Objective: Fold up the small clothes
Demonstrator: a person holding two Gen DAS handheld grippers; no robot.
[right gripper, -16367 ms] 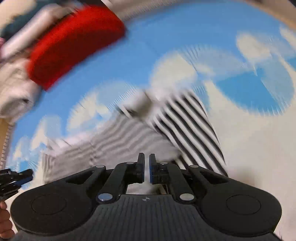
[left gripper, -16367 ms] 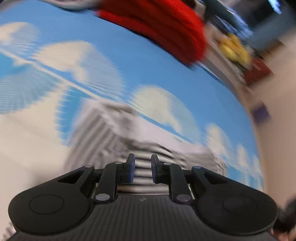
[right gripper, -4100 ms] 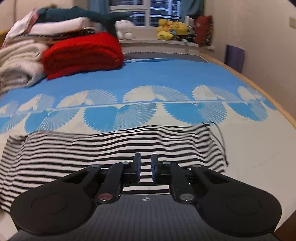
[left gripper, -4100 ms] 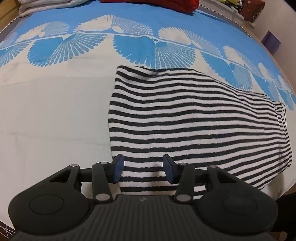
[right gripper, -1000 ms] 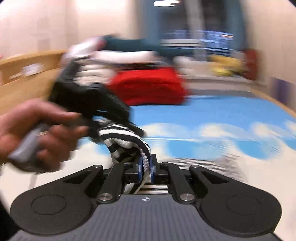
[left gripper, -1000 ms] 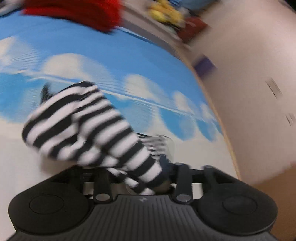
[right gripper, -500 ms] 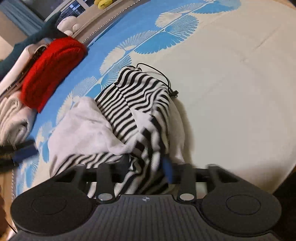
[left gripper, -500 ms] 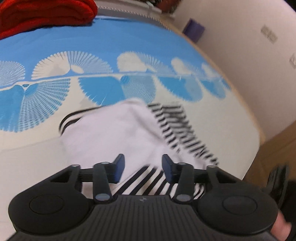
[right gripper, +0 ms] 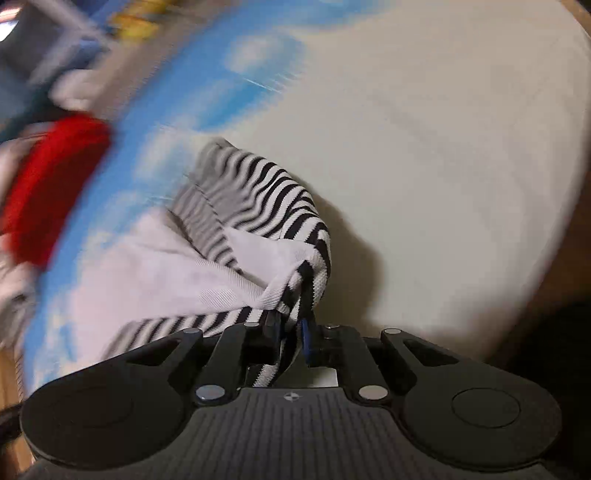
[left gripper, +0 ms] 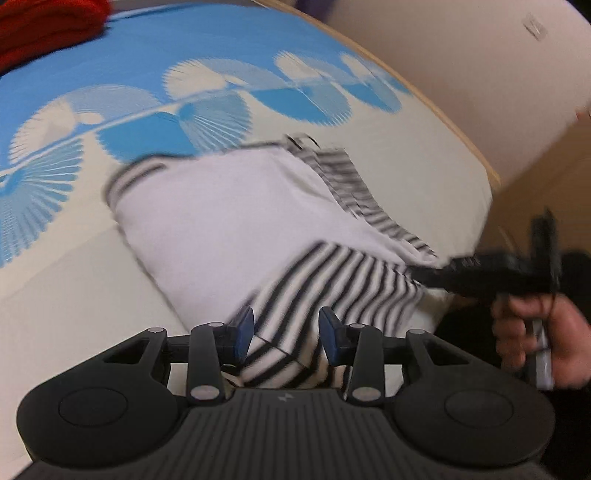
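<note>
A black-and-white striped garment [left gripper: 332, 280] lies folded on the bed, its plain white inner side [left gripper: 221, 206] turned up. My left gripper [left gripper: 286, 334] is open over its near striped edge, with cloth lying between the fingers. My right gripper [right gripper: 291, 330] is shut on the striped hem [right gripper: 306, 266] of the same garment and lifts that corner slightly. In the left wrist view the right gripper [left gripper: 480, 275] shows at the garment's right edge, held by a hand.
The bed has a cream sheet [right gripper: 443, 147] with a blue fan pattern [left gripper: 221, 107] further back. A red folded garment [right gripper: 48, 177] lies at the far side, also in the left wrist view [left gripper: 44, 26]. The bed's wooden edge [left gripper: 454, 122] runs on the right.
My right gripper, open half a second ago, has closed on the striped hem. My left gripper stays open. Both views have shifted.
</note>
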